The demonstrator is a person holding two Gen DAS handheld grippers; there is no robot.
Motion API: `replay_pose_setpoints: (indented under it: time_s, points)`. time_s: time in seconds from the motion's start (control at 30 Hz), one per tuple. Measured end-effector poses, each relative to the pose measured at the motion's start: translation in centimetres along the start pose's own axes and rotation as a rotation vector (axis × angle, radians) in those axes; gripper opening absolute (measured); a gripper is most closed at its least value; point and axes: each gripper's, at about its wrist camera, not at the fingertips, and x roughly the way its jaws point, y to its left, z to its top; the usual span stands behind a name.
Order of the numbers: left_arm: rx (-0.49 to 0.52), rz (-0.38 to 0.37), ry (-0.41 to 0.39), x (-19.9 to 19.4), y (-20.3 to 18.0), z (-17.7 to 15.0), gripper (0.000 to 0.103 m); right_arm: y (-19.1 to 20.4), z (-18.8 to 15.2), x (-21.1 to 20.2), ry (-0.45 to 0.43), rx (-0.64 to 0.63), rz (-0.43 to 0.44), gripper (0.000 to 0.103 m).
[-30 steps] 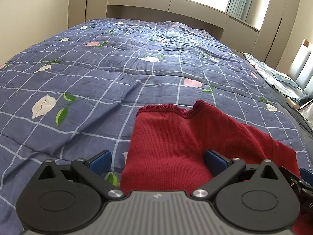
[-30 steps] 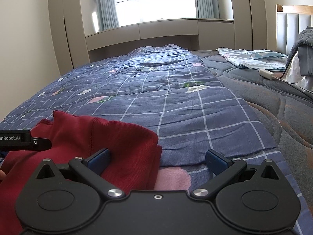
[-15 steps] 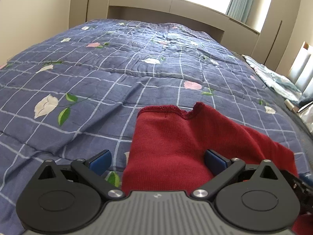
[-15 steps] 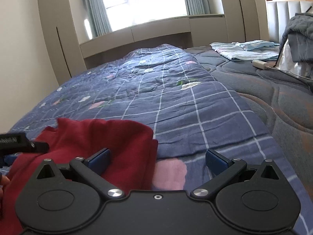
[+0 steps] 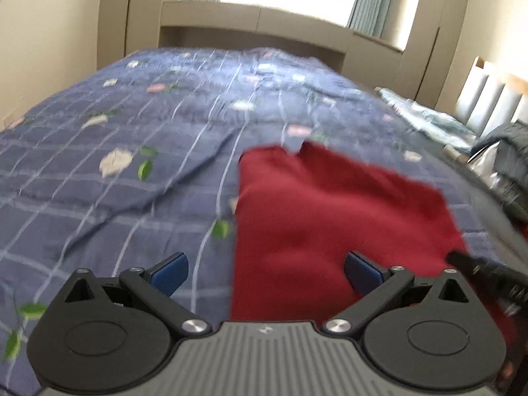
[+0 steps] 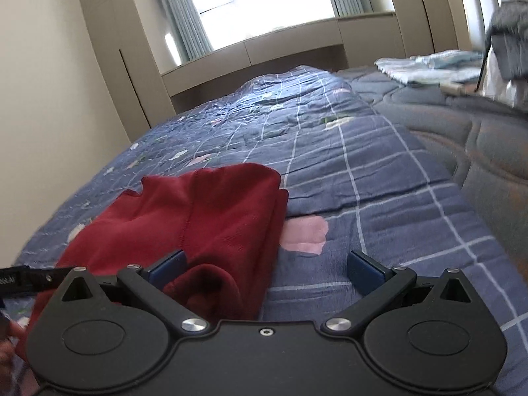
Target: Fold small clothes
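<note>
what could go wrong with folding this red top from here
1. Both grippers, left and right, are open, so neither holds the red knit top; a close now might pinch the blue floral quilt along with it.
2. A rumpled fold bunches by the right gripper and could get creased in.

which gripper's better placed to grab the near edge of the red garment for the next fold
Probably the right gripper. Its open jaws already straddle a bunched fold of the red garment beside the left finger. The left gripper, also open, hangs over flat cloth and bare quilt, with no edge gathered between its fingers.
</note>
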Motion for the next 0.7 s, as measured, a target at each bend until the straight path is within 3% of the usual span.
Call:
replay_pose_setpoints:
  time_s: [0.17,0.7]
  points:
    - [-0.143,-0.032,0.051,1.03,1.31,-0.37,0.103,0.07,-0.24,0.11,-0.001,-0.007,-0.001,0.103]
    - [-0.128,-0.015,0.032,1.06,1.11,-0.90,0.103,-0.14,-0.21,0.16,-0.002,0.006,0.011,0.103]
